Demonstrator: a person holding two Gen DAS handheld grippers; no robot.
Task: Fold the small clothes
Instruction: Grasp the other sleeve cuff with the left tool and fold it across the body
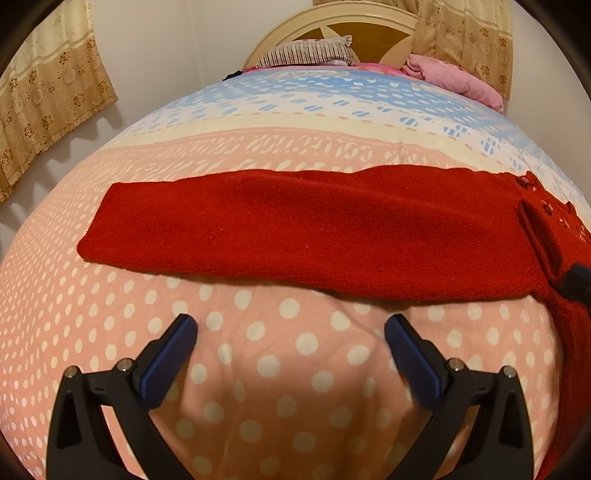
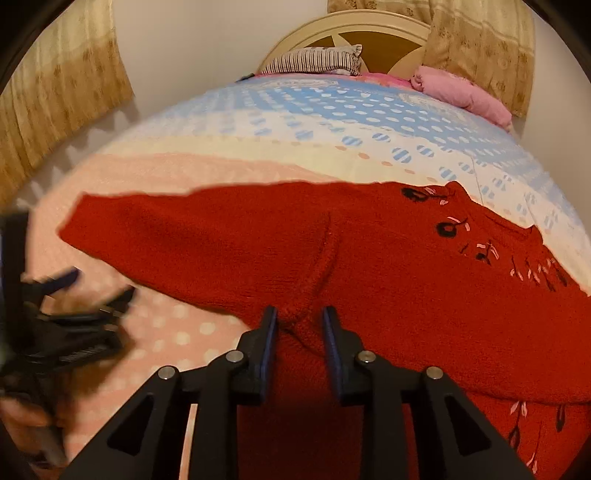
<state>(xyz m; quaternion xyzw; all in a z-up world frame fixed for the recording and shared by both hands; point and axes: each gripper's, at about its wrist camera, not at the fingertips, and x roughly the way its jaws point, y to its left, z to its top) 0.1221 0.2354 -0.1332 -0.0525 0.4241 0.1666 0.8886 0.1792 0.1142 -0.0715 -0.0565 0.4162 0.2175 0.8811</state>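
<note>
A red knit sweater [image 1: 314, 229] lies on the bed, one sleeve stretched flat to the left. Its embroidered front [image 2: 480, 243] shows in the right wrist view. My left gripper [image 1: 290, 334] is open and empty, hovering over the dotted bedspread just short of the sleeve's near edge. My right gripper [image 2: 299, 325] is shut on a bunched fold of the sweater [image 2: 300, 322] near the armpit seam. The left gripper also shows blurred at the left of the right wrist view [image 2: 74, 295].
The bedspread [image 1: 258, 369] is pink with white dots, blue and cream farther back. A striped pillow [image 1: 310, 53] and a pink bundle [image 1: 454, 79] lie by the headboard [image 1: 354, 26]. Curtains [image 1: 44, 107] hang left and right.
</note>
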